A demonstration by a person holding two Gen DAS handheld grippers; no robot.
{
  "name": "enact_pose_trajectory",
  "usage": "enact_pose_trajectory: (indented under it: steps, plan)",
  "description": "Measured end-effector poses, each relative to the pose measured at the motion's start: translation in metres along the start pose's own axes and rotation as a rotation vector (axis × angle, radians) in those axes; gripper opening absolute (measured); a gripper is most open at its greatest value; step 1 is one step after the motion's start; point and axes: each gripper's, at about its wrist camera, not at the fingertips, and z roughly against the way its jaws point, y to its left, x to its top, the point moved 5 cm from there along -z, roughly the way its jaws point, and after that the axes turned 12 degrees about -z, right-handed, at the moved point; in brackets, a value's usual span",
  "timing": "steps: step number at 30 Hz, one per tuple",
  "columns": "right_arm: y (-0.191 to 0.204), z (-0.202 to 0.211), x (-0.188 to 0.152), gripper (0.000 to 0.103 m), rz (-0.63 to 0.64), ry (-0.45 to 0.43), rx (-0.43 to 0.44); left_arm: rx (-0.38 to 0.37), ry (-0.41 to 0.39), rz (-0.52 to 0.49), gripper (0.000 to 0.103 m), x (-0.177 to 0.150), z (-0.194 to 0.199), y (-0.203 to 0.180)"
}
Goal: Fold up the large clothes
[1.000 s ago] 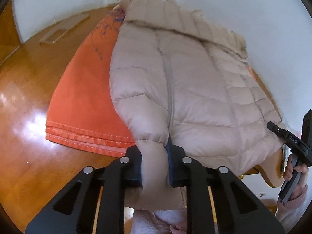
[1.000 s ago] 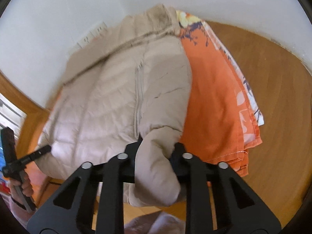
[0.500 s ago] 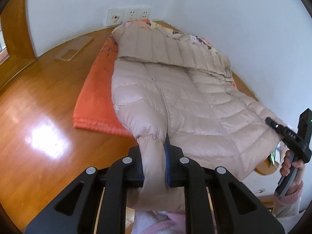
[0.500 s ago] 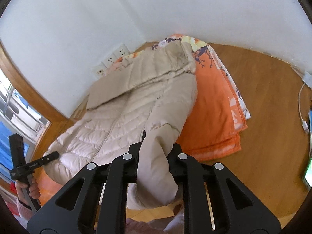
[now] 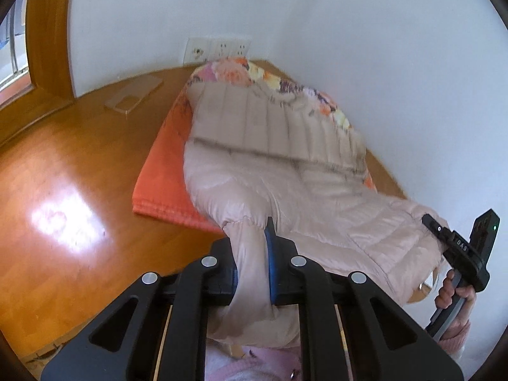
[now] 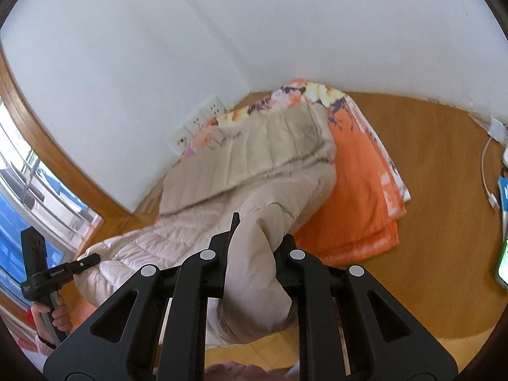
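Observation:
A beige quilted down jacket [image 5: 285, 171] lies with its hood end on an orange folded blanket [image 5: 162, 171] on a wooden table. My left gripper [image 5: 252, 254] is shut on the jacket's near hem corner and holds it up off the table. In the right wrist view the same jacket [image 6: 254, 171] stretches toward me, and my right gripper [image 6: 254, 247] is shut on the other hem corner, raised alike. Each gripper shows at the edge of the other's view, the right gripper [image 5: 444, 238] at the far right and the left gripper [image 6: 82, 262] at the far left, both clamped on jacket cloth.
White walls meet in a corner behind the blanket [image 6: 358, 190], with wall sockets [image 5: 217, 49] low on one. A clear flat case [image 5: 135, 96] lies on the wooden table [image 5: 63, 190]. A white cable [image 6: 487, 171] and a phone [image 6: 503, 263] lie at the right. A window [image 6: 22, 209] is at left.
Both grippers have risen and drawn back with the jacket's hem, lifting its lower half off the table. More wall and blanket now show in both views.

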Motion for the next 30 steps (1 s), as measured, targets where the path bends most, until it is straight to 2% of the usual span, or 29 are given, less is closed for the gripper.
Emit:
enact_pose_trajectory:
  steps: [4, 9, 15, 18, 22, 30]
  plan:
    - [0.007, -0.009, 0.019, 0.014, 0.016, -0.020, 0.032, 0.025, -0.037, -0.006, 0.014, 0.023, -0.005, -0.001]
    - [0.014, -0.031, 0.050, 0.014, 0.069, -0.048, 0.023, 0.061, -0.075, -0.043, 0.014, 0.060, -0.013, -0.005]
    - [0.019, -0.071, 0.089, 0.014, 0.097, -0.056, 0.014, 0.129, -0.094, -0.075, 0.014, 0.108, -0.044, -0.012]
    - [0.021, -0.093, 0.104, 0.014, 0.140, -0.066, -0.011, 0.204, -0.088, -0.105, 0.014, 0.131, -0.070, -0.016]
    - [0.017, -0.123, 0.124, 0.015, 0.175, -0.067, -0.035, 0.254, -0.071, -0.113, 0.014, 0.150, -0.100, -0.010]
    - [-0.005, -0.184, 0.143, 0.018, 0.187, -0.001, -0.128, 0.284, -0.014, -0.089, 0.015, 0.171, -0.159, 0.005]
